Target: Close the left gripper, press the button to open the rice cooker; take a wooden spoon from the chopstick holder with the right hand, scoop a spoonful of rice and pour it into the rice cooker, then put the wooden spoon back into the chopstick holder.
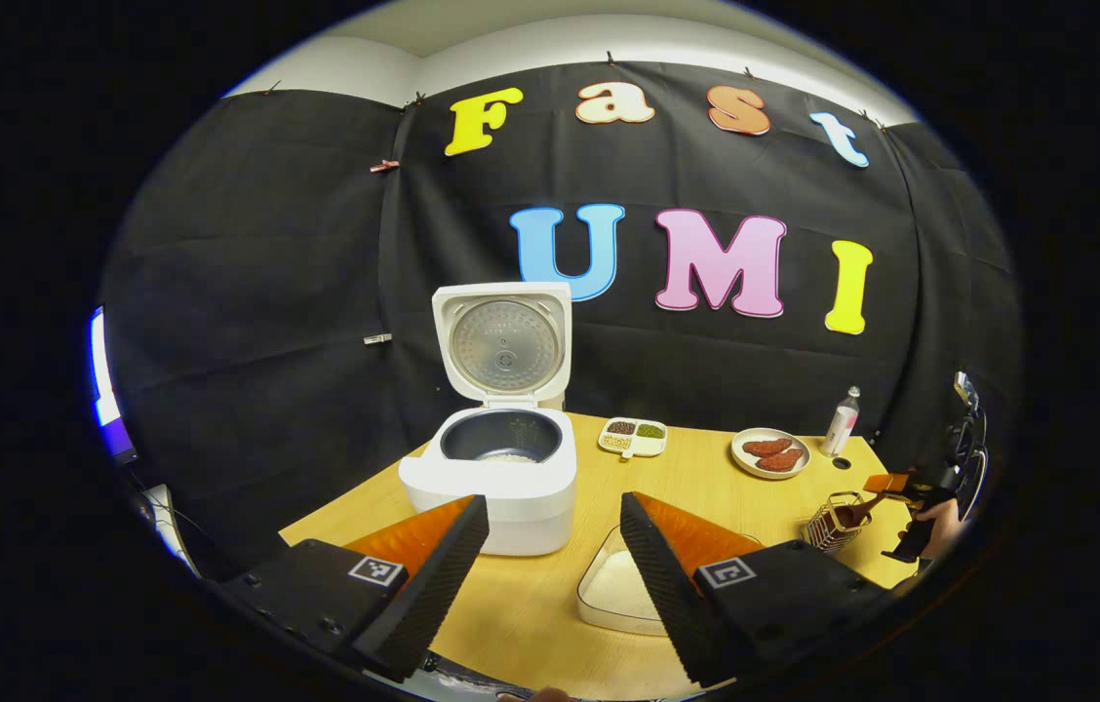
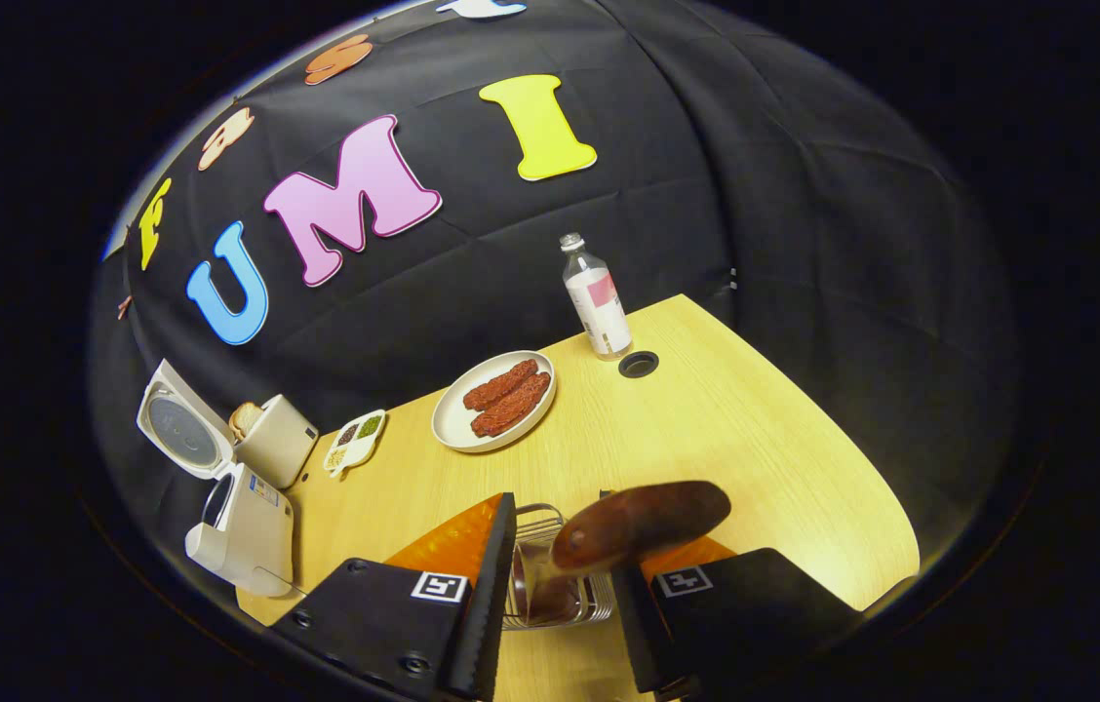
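Lid up on the rice cooker [image 1: 501, 468], a little rice already in the pot, so this looks like the return leg. The right gripper [image 2: 560, 575] is directly over the chopstick holder [image 2: 550, 575], and the wooden spoon [image 2: 643, 526] slants across its fingers, bowl end up and to the right, shaft aimed down into the wire basket; whether both fingers pinch it I cannot tell. The left gripper [image 1: 555, 565] hangs wide open, holding nothing, facing the cooker.
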`<state>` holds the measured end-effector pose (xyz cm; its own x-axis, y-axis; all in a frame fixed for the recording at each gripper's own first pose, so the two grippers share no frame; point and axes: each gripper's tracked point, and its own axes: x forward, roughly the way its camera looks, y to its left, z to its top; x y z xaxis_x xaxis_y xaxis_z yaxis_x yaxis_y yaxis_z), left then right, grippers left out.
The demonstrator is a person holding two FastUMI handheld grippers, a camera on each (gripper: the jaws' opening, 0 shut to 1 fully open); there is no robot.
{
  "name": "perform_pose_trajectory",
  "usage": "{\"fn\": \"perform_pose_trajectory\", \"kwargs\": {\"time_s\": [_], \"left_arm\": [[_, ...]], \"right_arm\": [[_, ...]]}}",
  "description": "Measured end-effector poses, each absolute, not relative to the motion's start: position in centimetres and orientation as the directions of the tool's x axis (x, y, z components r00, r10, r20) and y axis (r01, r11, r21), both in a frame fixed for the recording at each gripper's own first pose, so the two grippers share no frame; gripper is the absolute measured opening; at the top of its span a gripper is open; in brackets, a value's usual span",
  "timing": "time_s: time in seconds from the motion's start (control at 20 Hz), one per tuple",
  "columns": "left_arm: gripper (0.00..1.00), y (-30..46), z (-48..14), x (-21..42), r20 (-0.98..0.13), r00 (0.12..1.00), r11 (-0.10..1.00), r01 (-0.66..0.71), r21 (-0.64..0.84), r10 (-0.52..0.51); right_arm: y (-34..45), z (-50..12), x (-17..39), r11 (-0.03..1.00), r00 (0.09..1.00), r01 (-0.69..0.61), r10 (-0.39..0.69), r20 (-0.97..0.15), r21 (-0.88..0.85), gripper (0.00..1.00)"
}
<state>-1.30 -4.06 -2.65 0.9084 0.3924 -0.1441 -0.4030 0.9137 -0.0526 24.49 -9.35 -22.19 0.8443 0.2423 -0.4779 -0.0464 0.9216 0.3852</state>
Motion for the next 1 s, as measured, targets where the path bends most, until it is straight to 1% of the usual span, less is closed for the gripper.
{"fn": "perform_pose_trajectory", "kwargs": {"time_s": [0.05, 0.15, 0.2, 0.25, 0.3, 0.35, 0.5, 0.7, 0.8, 1.0], "left_arm": [[0.94, -4.2, -2.7, -1.1, -0.145, 0.911, 0.916, -0.397, -0.055, 0.386], [0.94, -4.6, -2.7, -0.7, -0.146, 0.917, 0.922, -0.383, -0.059, 0.372], [0.94, -4.7, -2.8, -0.5, -0.145, 0.920, 0.925, -0.375, -0.058, 0.363], [0.94, -4.8, -2.8, -0.3, -0.146, 0.923, 0.929, -0.366, -0.056, 0.355], [0.94, -5.0, -2.9, -0.3, -0.146, 0.927, 0.933, -0.356, -0.053, 0.346], [0.94, -5.0, -2.8, -0.3, -0.144, 0.930, 0.937, -0.347, -0.049, 0.337], [0.94, -4.7, -2.9, -0.4, -0.141, 0.938, 0.944, -0.326, -0.045, 0.317], [0.94, -3.5, -3.1, -0.6, -0.138, 0.946, 0.950, -0.305, -0.064, 0.294], [0.94, -2.4, -3.4, -0.9, -0.134, 0.949, 0.952, -0.297, -0.077, 0.285], [0.94, 0.5, -3.9, -1.3, -0.130, 0.955, 0.954, -0.281, -0.101, 0.268]], "right_arm": [[-9.8, -22.6, 24.9, 0.929, 0.849, -0.031, 0.220, -0.481, 0.369, 0.51], [-9.7, -22.2, 24.6, 0.926, 0.849, -0.032, 0.223, -0.478, 0.376, 0.28], [-9.4, -22.0, 24.4, 0.922, 0.843, -0.032, 0.233, -0.484, 0.387, 0.28], [-9.4, -21.9, 24.1, 0.919, 0.842, -0.035, 0.239, -0.484, 0.392, 0.24], [-9.1, -21.8, 23.9, 0.918, 0.839, -0.040, 0.245, -0.486, 0.395, 0.24], [-9.0, -21.4, 24.0, 0.920, 0.842, -0.046, 0.245, -0.481, 0.389, 0.21], [-8.6, -18.3, 24.6, 0.925, 0.873, -0.063, 0.233, -0.429, 0.374, 0.17], [-8.2, -12.9, 24.6, 0.925, 0.905, -0.076, 0.221, -0.363, 0.373, 0.17], [-7.3, -10.3, 24.1, 0.915, 0.918, -0.093, 0.232, -0.321, 0.393, 0.17], [-5.1, -8.1, 21.8, 0.910, 0.927, -0.095, 0.229, -0.298, 0.404, 0.17]]}}
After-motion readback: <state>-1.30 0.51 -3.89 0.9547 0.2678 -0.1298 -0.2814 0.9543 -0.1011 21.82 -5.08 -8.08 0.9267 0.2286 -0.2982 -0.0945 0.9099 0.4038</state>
